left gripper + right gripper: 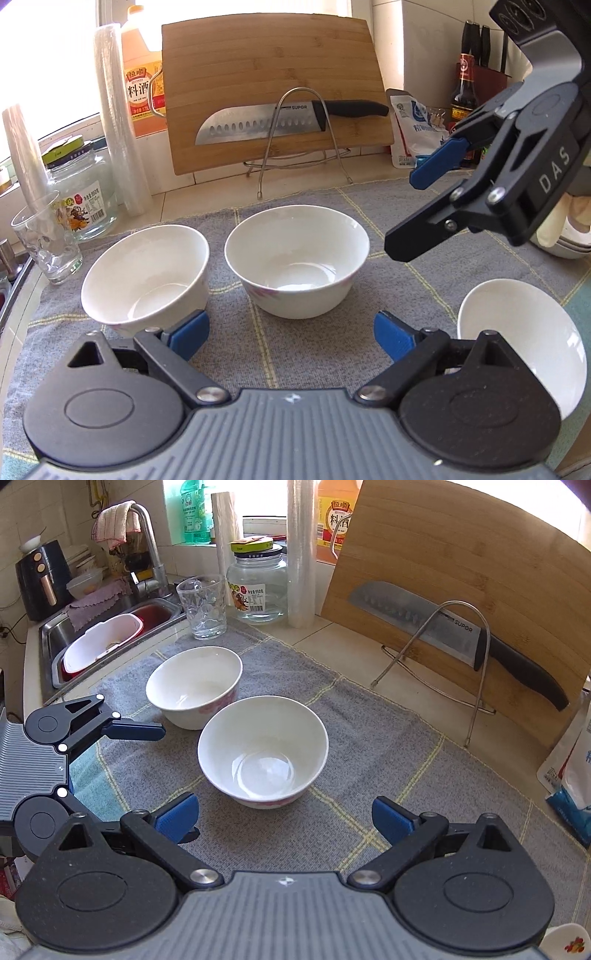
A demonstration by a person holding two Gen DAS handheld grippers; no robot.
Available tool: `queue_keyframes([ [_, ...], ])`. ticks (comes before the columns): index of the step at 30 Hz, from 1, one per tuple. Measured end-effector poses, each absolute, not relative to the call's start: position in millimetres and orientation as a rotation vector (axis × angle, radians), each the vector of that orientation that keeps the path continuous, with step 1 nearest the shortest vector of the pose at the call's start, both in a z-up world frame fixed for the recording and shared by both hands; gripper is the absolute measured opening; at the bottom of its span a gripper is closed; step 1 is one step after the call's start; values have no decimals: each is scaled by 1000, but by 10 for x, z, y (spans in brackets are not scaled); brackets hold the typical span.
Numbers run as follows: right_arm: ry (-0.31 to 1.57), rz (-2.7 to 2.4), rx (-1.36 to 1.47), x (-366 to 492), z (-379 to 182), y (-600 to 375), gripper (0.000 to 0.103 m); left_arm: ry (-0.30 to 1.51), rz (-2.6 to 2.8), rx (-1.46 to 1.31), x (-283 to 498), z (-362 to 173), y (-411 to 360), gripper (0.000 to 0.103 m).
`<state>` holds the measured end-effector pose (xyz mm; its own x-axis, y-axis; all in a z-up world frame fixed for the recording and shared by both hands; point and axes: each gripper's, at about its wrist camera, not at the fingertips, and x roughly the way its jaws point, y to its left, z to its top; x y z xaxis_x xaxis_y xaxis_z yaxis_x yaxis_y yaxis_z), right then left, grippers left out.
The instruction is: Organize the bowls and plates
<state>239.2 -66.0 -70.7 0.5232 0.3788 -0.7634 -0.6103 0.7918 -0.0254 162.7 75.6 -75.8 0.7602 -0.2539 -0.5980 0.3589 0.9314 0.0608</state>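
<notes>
Three white bowls stand on a grey checked towel. In the left wrist view a left bowl, a middle bowl and a right bowl show. My left gripper is open and empty, just in front of the middle bowl. My right gripper hovers open above the towel at the right. In the right wrist view my right gripper is open and empty before the near bowl; the far bowl lies behind it. The left gripper shows at the left edge.
A bamboo cutting board with a knife leans in a wire rack at the back. A glass, a jar, plastic rolls and bottles stand at the left. A sink with a tub lies beyond the towel.
</notes>
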Motion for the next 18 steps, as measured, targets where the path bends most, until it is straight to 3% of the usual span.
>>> queue_keyframes([
  [6, 855, 657, -315, 2653, -760, -554, 100, 623, -327, 170, 1760, -792, 693, 94],
  [18, 903, 725, -293, 3013, -894, -431, 86, 631, -320, 158, 1891, -800, 646, 90],
])
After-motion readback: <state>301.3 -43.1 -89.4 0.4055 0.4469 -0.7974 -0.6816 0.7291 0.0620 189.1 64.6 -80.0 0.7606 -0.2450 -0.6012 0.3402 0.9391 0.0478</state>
